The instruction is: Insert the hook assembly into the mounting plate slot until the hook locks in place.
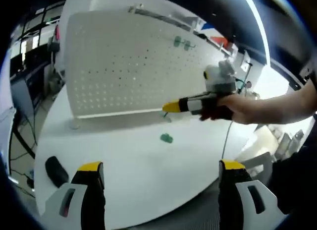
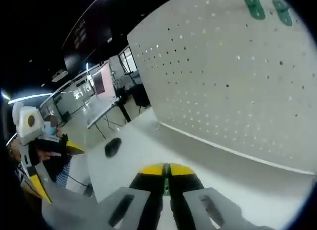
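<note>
A white perforated mounting plate [image 1: 124, 66] stands upright on the white table [image 1: 133, 160]; it is also in the right gripper view [image 2: 237, 81]. Two green hooks [image 1: 182, 42] [image 2: 267, 7] hang high on it. Another green hook [image 1: 166, 138] lies loose on the table in front of the plate. My left gripper [image 1: 160, 167] is open above the near table edge, with nothing between its jaws; it appears again at the left of the right gripper view [image 2: 55, 165]. My right gripper [image 2: 167, 171] [image 1: 171, 107], held by a hand, is shut on a thin green hook piece [image 2: 167, 186] just before the plate's lower edge.
A black oblong object [image 1: 55, 170] [image 2: 113, 146] lies on the table's left side. The plate stands on small feet [image 1: 74, 124]. Beyond the table are desks, monitors and office furniture. A person's forearm [image 1: 277, 108] reaches in from the right.
</note>
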